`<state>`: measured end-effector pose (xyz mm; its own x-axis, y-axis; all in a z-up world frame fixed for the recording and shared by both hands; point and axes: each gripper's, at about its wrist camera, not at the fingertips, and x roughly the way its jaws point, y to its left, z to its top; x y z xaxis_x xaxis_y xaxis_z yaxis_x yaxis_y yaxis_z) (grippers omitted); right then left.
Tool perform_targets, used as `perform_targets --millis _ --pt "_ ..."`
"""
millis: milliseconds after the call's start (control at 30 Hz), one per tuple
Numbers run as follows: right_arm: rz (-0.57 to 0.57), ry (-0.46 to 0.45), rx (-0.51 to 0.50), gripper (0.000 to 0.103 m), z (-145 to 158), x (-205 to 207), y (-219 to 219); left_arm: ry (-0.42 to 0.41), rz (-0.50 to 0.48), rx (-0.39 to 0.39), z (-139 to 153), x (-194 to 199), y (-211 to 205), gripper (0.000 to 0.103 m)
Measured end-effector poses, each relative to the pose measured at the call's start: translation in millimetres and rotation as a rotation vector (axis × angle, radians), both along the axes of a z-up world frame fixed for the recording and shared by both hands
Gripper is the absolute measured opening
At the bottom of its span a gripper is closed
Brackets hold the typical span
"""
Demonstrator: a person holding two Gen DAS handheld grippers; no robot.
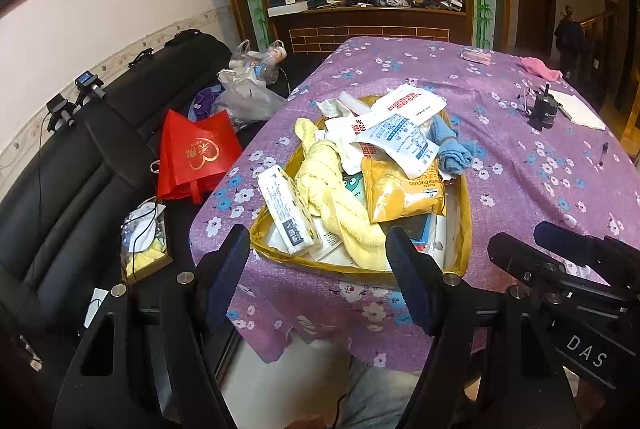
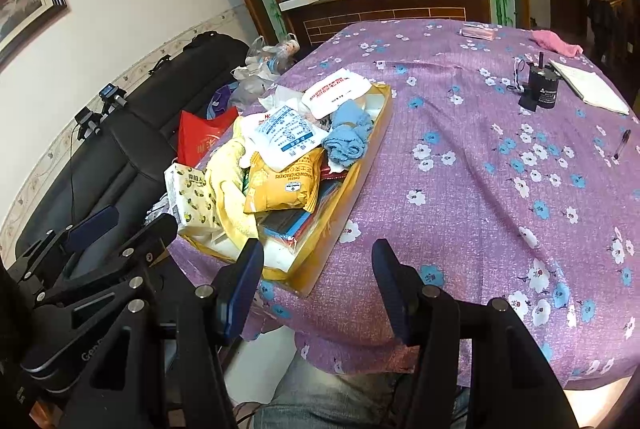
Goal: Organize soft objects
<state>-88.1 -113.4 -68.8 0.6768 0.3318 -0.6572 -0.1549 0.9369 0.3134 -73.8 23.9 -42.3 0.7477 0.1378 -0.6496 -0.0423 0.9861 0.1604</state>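
Both the left gripper [image 1: 316, 261] and the right gripper [image 2: 318, 281] hang empty, jaws apart, near the bench [image 2: 480, 189] edge — the heaped yellow box [image 1: 466, 213] beyond.

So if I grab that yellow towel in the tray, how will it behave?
The yellow towel looks limp: it sags in folds across the tray, so it will likely droop and trail. The cracker bag lies partly on it, so lifting it may drag or tip that. Its fluffy surface should grip well.
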Motion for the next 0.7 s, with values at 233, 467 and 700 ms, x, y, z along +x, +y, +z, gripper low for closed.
perform_targets --millis 233,467,700 --pt "-0.004 -0.003 0.003 0.056 0.3 -0.2 -0.6 -0.002 0.000 0.003 -0.1 0.1 0.0 0.071" --pt "-0.003 -0.002 0.001 0.056 0.1 -0.8 0.1 0.001 0.002 0.003 -0.6 2.7 1.2 0.071" --pt "-0.005 -0.007 -0.007 0.056 -0.4 -2.9 2.6 -0.003 0.004 0.000 -1.5 3.6 1.1 0.071"
